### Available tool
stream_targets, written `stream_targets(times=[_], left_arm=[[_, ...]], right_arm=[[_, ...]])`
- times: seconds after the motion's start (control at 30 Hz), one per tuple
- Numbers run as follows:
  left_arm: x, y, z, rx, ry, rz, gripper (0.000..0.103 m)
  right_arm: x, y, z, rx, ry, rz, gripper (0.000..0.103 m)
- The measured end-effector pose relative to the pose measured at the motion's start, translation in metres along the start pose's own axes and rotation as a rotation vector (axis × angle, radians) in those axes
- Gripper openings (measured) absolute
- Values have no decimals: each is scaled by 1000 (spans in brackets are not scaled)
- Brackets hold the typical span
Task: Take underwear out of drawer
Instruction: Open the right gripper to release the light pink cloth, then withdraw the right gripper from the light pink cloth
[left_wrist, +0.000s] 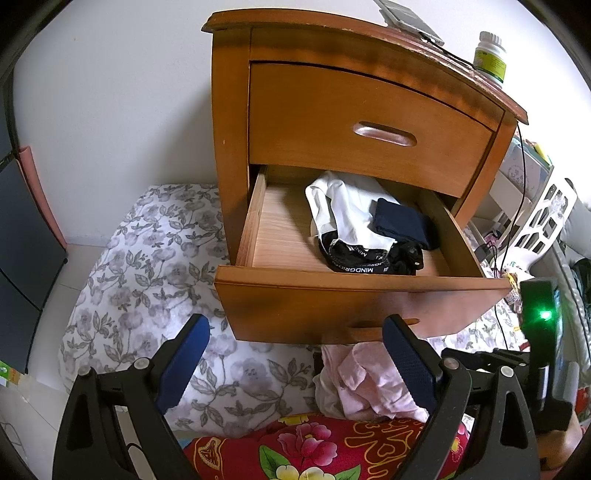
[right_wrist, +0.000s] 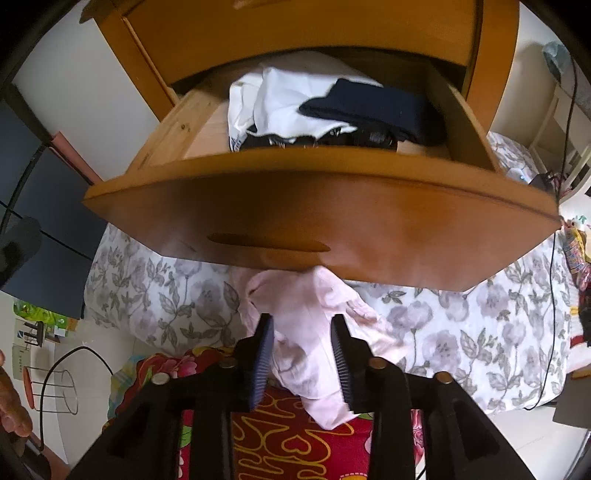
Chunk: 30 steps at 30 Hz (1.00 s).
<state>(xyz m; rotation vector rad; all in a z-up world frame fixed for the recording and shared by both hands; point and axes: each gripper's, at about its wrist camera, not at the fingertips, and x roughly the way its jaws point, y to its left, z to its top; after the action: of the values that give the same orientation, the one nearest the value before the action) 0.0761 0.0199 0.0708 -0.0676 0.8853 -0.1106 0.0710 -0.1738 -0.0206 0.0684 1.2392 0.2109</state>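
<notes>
Hanging low in front of the open drawer (left_wrist: 362, 291), the right gripper (right_wrist: 303, 354) has its jaws partly spread around a pink garment (right_wrist: 314, 332) that lies on the bedding below the drawer front; the pads flank the cloth and do not seem to press it. The left gripper (left_wrist: 295, 365) stands wide and empty. Judged so, one piece is out and set down, while white (left_wrist: 343, 206), navy (left_wrist: 400, 221) and black (left_wrist: 369, 254) pieces remain inside.
</notes>
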Motion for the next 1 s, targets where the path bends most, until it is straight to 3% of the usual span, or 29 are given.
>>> stream_targets(times=[0.33, 0.67, 0.8, 0.87, 1.0], left_arm=[[-13, -3, 4, 7, -29, -3, 95], [-22, -5, 7, 10, -52, 0, 95], [-22, -5, 7, 10, -51, 2, 95], [-21, -5, 8, 10, -46, 4, 95], [-19, -4, 8, 9, -36, 6, 95]], right_arm=[[-57, 3, 2, -10, -135, -9, 38], [-116, 0, 4, -12, -281, -82, 67], [-123, -7, 4, 9, -291, -106, 75], [-123, -11, 4, 19, -287, -114, 84], [-121, -15, 3, 27, -280, -120, 89]])
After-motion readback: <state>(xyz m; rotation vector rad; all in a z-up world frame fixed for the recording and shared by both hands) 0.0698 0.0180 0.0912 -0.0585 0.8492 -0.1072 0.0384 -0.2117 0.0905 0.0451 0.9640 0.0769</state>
